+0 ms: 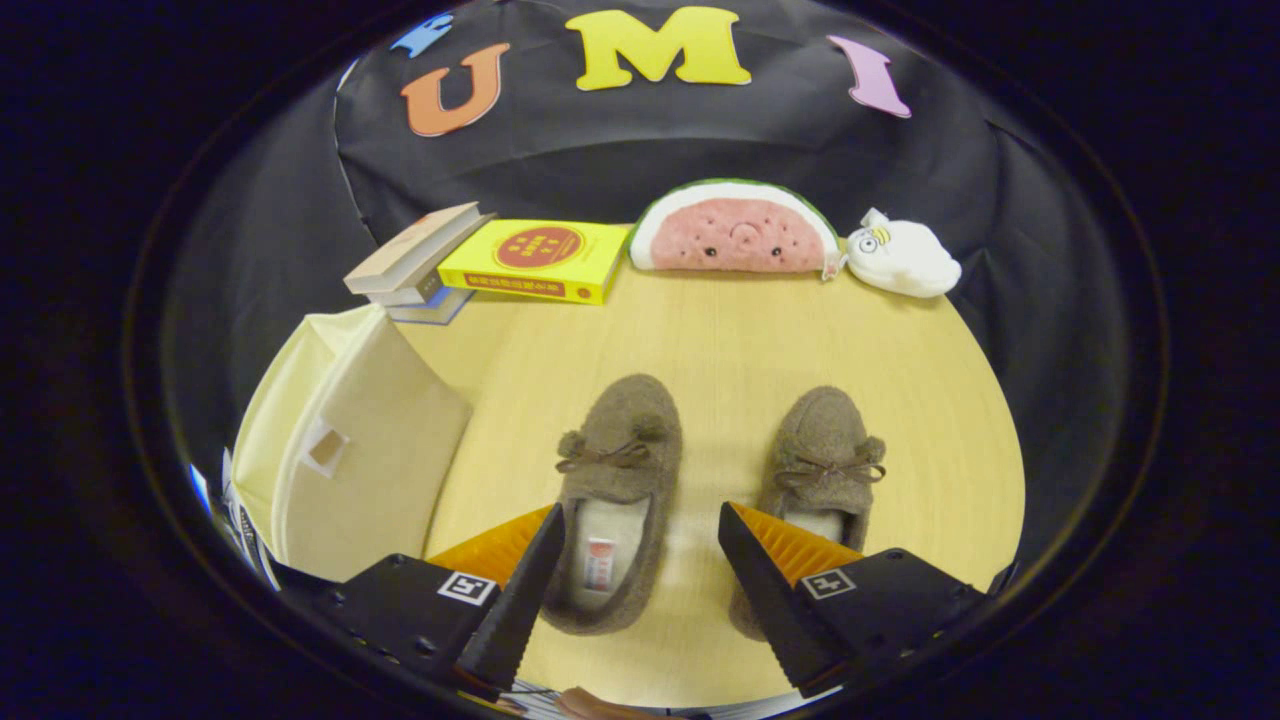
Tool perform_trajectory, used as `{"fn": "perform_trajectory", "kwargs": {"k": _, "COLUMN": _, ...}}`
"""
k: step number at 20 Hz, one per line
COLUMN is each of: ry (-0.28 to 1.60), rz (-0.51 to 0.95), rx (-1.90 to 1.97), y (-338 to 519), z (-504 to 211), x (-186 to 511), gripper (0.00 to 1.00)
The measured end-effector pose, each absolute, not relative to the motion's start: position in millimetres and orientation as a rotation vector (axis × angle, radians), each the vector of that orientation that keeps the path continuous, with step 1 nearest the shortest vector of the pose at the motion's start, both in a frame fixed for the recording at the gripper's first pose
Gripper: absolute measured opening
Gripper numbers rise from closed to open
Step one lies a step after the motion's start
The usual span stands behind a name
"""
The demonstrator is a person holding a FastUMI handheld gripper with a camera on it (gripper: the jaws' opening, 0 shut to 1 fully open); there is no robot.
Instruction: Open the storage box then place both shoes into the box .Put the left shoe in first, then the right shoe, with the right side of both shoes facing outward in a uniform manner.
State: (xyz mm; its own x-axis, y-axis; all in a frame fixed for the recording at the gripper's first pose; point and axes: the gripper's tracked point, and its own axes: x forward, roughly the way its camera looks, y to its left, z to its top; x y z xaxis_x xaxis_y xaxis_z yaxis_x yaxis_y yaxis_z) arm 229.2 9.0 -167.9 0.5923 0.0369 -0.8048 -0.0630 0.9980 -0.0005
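1. Tool [640,520]: fingers spread wide, gripping nothing, above the near part of the bench [720,330].
2. Left shoe [612,500]: brown slipper with bow, toe toward far edge; heel end lies between the fingers, by the left one.
3. Right shoe [825,455]: beside it, apart; heel partly hidden behind the right finger.
4. Storage box [345,450]: cream fabric, at the bench's left edge, lid closed.
5. Far edge: stacked books [415,262], yellow book [540,258], watermelon plush [735,230], white plush [900,258].
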Motion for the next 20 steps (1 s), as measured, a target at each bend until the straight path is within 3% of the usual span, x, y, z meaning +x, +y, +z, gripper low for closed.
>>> {"fn": "perform_trajectory", "kwargs": {"k": 4, "ry": 1.004, "rz": 0.001, "rx": -0.038, "y": -8.5, "z": -197.0, "x": 234.0, "gripper": 0.91}}
{"fn": "perform_trajectory", "kwargs": {"k": 6, "ry": 1.054, "rz": -0.009, "rx": -0.034, "y": -8.6, "z": -210.4, "x": 234.4, "gripper": 0.82}}
{"fn": "perform_trajectory", "kwargs": {"k": 12, "ry": 1.14, "rz": 0.064, "rx": 0.049, "y": 12.0, "z": -227.3, "x": 238.3, "gripper": 0.25}}
{"fn": "perform_trajectory", "kwargs": {"k": 13, "ry": 1.142, "rz": 0.063, "rx": 0.07, "y": 10.6, "z": -227.4, "x": 238.4, "gripper": 0.11}}
{"fn": "perform_trajectory", "kwargs": {"k": 14, "ry": 1.139, "rz": 0.069, "rx": 0.079, "y": 11.1, "z": -226.4, "x": 240.5, "gripper": 0.11}}
{"fn": "perform_trajectory", "kwargs": {"k": 16, "ry": 1.145, "rz": 0.067, "rx": 0.109, "y": 12.2, "z": -229.6, "x": 239.5, "gripper": 0.0}}
{"fn": "perform_trajectory", "kwargs": {"k": 20, "ry": 1.129, "rz": 0.056, "rx": 0.133, "y": 9.5, "z": -217.1, "x": 233.8, "gripper": 0.0}}
